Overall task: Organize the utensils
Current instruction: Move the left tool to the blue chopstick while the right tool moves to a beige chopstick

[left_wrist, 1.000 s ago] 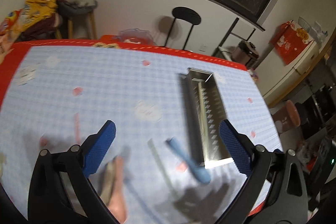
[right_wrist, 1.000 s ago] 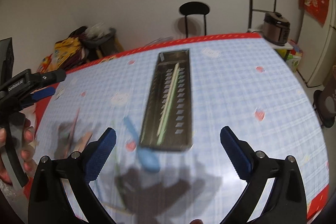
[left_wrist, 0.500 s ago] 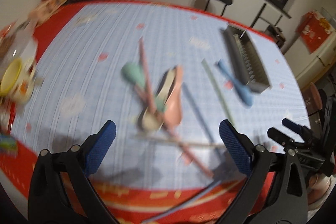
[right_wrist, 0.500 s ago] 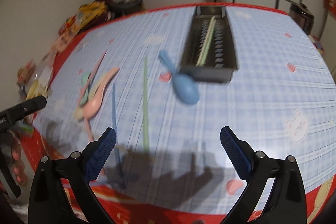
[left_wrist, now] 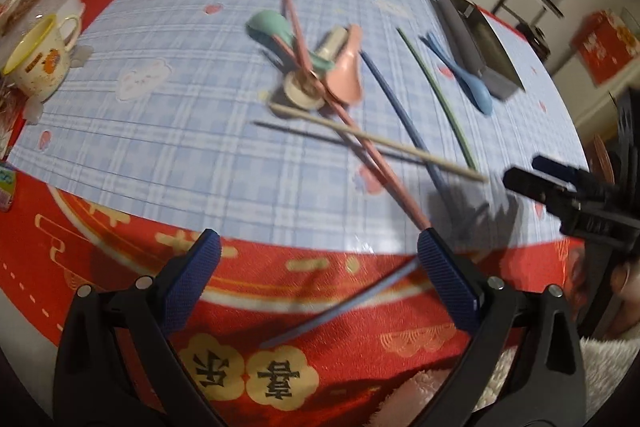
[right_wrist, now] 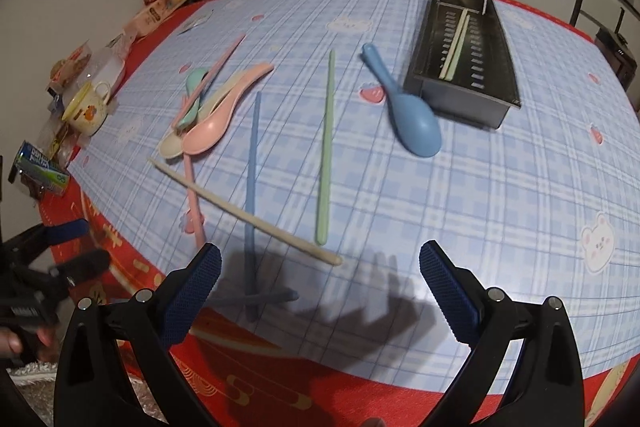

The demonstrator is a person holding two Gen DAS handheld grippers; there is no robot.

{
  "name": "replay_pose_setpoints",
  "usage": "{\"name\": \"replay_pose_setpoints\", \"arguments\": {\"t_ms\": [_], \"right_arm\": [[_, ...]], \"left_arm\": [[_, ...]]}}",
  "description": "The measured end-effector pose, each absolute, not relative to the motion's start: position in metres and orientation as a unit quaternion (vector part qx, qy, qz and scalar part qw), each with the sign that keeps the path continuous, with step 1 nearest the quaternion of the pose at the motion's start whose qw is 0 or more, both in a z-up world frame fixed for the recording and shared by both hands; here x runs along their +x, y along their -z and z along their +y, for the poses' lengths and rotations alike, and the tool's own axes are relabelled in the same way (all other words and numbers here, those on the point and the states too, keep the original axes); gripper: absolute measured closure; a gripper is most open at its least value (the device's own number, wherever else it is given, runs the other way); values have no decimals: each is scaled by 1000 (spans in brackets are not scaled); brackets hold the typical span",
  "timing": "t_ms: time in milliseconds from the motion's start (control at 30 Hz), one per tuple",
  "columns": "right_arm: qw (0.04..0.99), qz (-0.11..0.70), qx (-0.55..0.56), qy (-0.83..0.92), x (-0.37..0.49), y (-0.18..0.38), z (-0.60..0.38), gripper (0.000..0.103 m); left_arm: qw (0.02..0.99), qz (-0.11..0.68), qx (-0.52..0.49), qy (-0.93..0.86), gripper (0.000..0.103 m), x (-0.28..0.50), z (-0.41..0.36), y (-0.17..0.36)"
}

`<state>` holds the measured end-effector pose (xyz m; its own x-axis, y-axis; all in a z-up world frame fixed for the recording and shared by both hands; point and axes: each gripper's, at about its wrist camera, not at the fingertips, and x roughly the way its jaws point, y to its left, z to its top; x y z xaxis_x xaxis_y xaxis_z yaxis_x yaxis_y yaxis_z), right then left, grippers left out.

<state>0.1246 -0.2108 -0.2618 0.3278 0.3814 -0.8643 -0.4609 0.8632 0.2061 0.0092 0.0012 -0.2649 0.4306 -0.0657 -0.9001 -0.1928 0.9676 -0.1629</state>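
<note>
You had both grippers hanging over the near edge of the table, and neither one held anything: your left gripper (left_wrist: 318, 267) stood with its jaws wide apart above the red border of the tablecloth (left_wrist: 120, 131), and your right gripper (right_wrist: 320, 269) was spread just as wide over the blue checked part. Out in front lay the utensils. A tangle sat left of centre: the pink spoon (right_wrist: 224, 115) over a cream spoon (right_wrist: 170, 147), with a mint spoon (right_wrist: 196, 83) and pink chopsticks (right_wrist: 212, 71) crossing them. A cream chopstick (right_wrist: 244, 213) ran slantwise toward you, lying across a blue chopstick (right_wrist: 251, 167). To its right lay a green chopstick (right_wrist: 326, 151) on its own, then the blue spoon (right_wrist: 414, 123), bowl nearest you, just beside the metal tray (right_wrist: 500, 67). That tray sat far right, and two pale chopsticks (right_wrist: 454, 47) lay inside it. A yellow-rimmed mug (right_wrist: 86, 109) stood at the left edge.
</note>
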Motion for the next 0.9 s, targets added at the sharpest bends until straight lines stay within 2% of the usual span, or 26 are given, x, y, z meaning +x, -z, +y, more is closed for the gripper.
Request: {"name": "replay_pose_setpoints", "arguments": {"t_ms": [300, 367, 433, 633, 900], "right_arm": [[805, 531, -20, -263, 117, 261, -221, 6], [804, 533, -14, -264, 116, 261, -225, 11], [801, 538, -9, -264, 116, 263, -229, 18], [799, 539, -2, -267, 114, 262, -234, 31], [801, 537, 5, -265, 119, 260, -233, 35]], "left_arm": [[836, 545, -3, 62, 8, 13, -41, 281], [831, 550, 0, 85, 19, 16, -48, 284], [822, 560, 1, 101, 34, 21, -52, 290], [806, 575, 21, 136, 43, 31, -69, 303], [802, 574, 63, 152, 55, 35, -76, 305]]}}
